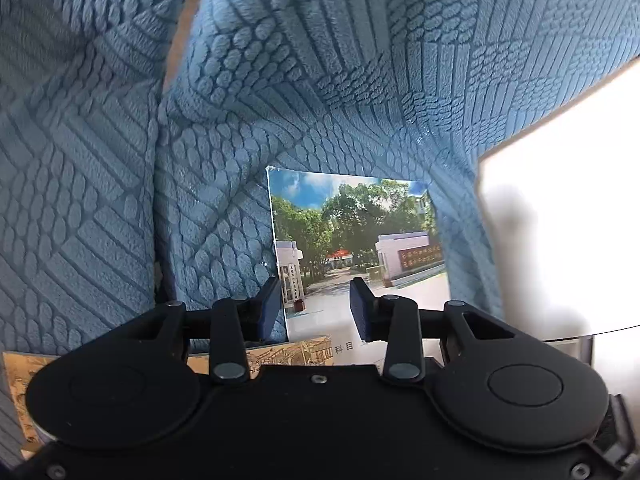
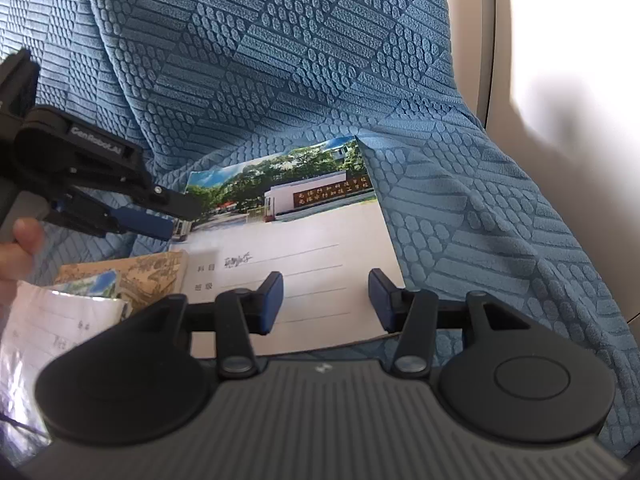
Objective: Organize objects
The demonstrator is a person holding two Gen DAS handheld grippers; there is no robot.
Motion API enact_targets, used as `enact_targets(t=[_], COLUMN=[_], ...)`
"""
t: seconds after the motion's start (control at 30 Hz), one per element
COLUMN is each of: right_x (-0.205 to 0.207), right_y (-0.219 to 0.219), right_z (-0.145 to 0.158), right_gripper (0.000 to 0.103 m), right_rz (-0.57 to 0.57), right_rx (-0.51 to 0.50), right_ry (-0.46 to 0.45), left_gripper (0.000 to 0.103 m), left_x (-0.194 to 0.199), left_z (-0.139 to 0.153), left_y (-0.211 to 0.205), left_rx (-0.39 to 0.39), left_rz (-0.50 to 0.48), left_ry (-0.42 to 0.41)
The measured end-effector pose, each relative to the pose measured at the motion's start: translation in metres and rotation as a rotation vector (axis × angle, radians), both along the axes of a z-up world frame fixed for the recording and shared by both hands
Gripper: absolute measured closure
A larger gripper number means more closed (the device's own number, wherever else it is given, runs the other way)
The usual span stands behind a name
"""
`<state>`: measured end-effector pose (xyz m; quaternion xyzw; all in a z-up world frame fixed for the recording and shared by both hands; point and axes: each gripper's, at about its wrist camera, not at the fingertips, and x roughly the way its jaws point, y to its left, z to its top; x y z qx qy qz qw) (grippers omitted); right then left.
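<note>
Both grippers hover with jaws parted and empty over the exercise book (image 2: 304,248) on blue sofa fabric (image 2: 280,60): left gripper (image 1: 316,304) at its far-left corner, right gripper (image 2: 326,300) at its near edge.

Strong daylight from the right of the blue textured cover (image 1: 320,80); I see the white surface (image 1: 560,220) beside it blown out, soft grey shadows across it. Fisheye bends the cover's pattern at frame edges. Papers (image 2: 48,320) lower left of the cover look blurred, probably too close.
</note>
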<state>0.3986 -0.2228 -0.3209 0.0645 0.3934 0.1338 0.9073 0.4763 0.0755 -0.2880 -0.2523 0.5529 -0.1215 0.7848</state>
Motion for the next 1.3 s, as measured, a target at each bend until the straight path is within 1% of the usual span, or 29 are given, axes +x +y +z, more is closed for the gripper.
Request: enact_targets(t=[0.1, 0.17, 0.3, 0.47, 0.53, 0.6, 0.67, 0.7, 0.73, 0.77, 0.83, 0.9, 0.97, 1.0, 1.03, 1.1, 1.13, 1.2, 1.23, 1.3], right_x=[0.000, 0.000, 0.000, 0.002, 0.002, 0.003, 0.003, 0.003, 0.003, 0.003, 0.004, 0.003, 0.003, 0.002, 0.003, 0.004, 0.005, 0.005, 0.003, -0.002], right_y=[-0.001, -0.001, -0.001, -0.003, -0.004, -0.005, -0.007, -0.008, -0.008, -0.008, -0.008, -0.007, -0.008, -0.009, -0.011, -0.020, -0.026, -0.041, -0.051, -0.071], right_z=[0.000, 0.000, 0.000, -0.001, -0.001, -0.001, -0.002, -0.002, -0.002, -0.002, -0.002, -0.002, -0.002, -0.002, -0.002, -0.002, -0.002, 0.000, 0.002, 0.002], right_gripper=[0.053, 0.053, 0.052, 0.051, 0.051, 0.051, 0.051, 0.051, 0.051, 0.051, 0.051, 0.051, 0.051, 0.051, 0.051, 0.053, 0.053, 0.053, 0.051, 0.051], right_rz=[-0.005, -0.011, -0.024, -0.043, -0.055, -0.070, -0.081, -0.084, -0.085, -0.085, -0.084, -0.085, -0.089, -0.094, -0.100, -0.130, -0.144, -0.187, -0.214, -0.256], right_rx=[0.007, 0.009, 0.007, 0.007, 0.006, 0.005, 0.015, 0.022, 0.027, 0.029, 0.028, 0.029, 0.036, 0.044, 0.058, 0.117, 0.153, 0.228, 0.281, 0.430], right_ry=[0.002, 0.003, 0.004, 0.006, 0.006, 0.007, 0.008, 0.009, 0.010, 0.010, 0.011, 0.011, 0.013, 0.015, 0.018, 0.037, 0.053, 0.098, 0.120, 0.159], left_gripper=[0.069, 0.069, 0.069, 0.069, 0.069, 0.069, 0.069, 0.072, 0.076, 0.079, 0.080, 0.080, 0.080, 0.083, 0.092, 0.093, 0.096, 0.098, 0.098, 0.099], left_x=[0.000, 0.000, 0.005, 0.020, 0.026, 0.033, 0.039, 0.040, 0.043, 0.045, 0.047, 0.048, 0.049, 0.047, 0.046, 0.043, 0.041, 0.037, 0.036, 0.035], left_z=[-0.002, -0.003, -0.001, -0.006, -0.012, -0.021, -0.029, -0.033, -0.037, -0.039, -0.036, -0.028, -0.022, -0.019, -0.017, -0.013, -0.009, -0.002, 0.002, 0.007], left_y=[0.006, 0.008, 0.012, 0.013, 0.015, 0.022, 0.027, 0.029, 0.028, 0.025, 0.016, 0.004, -0.004, -0.008, -0.013, -0.023, -0.029, -0.042, -0.046, -0.050], left_rx=[-0.048, -0.065, -0.147, -0.204, -0.258, -0.323, -0.356, -0.355, -0.350, -0.346, -0.319, -0.251, -0.214, -0.207, -0.201, -0.174, -0.147, -0.096, -0.085, -0.077], left_rz=[0.008, 0.007, 0.006, -0.009, -0.017, -0.005, 0.008, 0.013, 0.002, -0.021, -0.065, -0.110, -0.142, -0.160, -0.176, -0.196, -0.199, -0.207, -0.206, -0.197], left_ry=[0.000, -0.006, -0.037, -0.028, -0.008, 0.032, 0.065, 0.084, 0.108, 0.116, 0.110, 0.080, 0.067, 0.060, 0.057, 0.054, 0.045, 0.026, 0.015, 0.002])
